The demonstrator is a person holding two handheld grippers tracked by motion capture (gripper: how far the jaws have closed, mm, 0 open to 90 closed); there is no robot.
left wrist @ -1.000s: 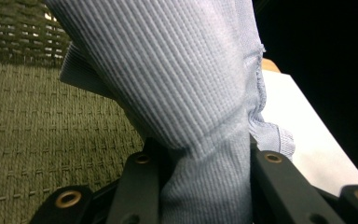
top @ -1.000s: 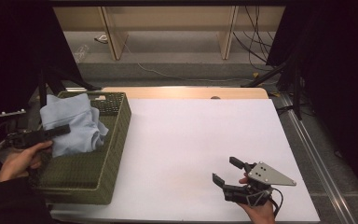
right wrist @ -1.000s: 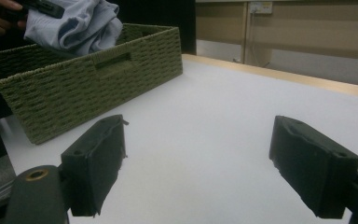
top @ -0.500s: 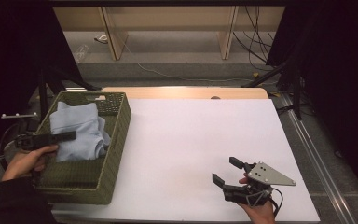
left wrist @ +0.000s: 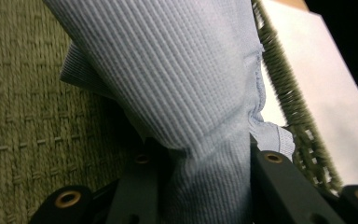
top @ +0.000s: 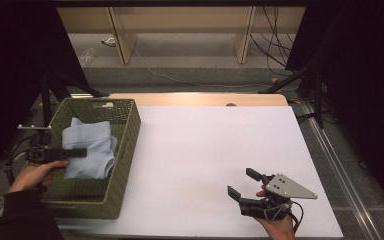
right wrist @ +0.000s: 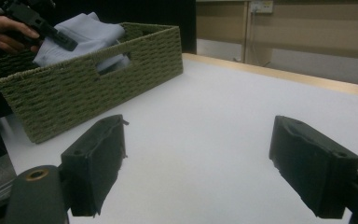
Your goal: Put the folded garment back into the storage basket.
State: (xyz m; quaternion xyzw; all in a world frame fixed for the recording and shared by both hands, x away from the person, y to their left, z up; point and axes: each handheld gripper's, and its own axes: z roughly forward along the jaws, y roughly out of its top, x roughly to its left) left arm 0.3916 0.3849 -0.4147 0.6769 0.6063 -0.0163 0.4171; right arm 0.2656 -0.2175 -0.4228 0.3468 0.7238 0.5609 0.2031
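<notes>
A light blue cloth (top: 90, 147) lies folded inside a green woven basket (top: 125, 150) at the table's left side. My left gripper (top: 80, 151) reaches into the basket from the left and is shut on a bunched fold of that cloth (left wrist: 205, 154), which rises between its two black jaws. Near the front right of the white table my right gripper (top: 244, 184) rests low with its jaws wide apart and nothing between them. From the right gripper view the basket (right wrist: 102, 88) and the cloth (right wrist: 84, 35) stand far off to the left, with the left gripper (right wrist: 67, 44) on the cloth.
The white tabletop (top: 205, 150) stretches between the basket and my right gripper. A wooden strip (top: 200, 99) runs along its far edge. Cables and dark stands sit on the floor behind (top: 280, 55).
My left gripper has sunk with the cloth, from above the basket's rim down into the basket. The cloth now lies flatter inside. The right gripper has stayed put.
</notes>
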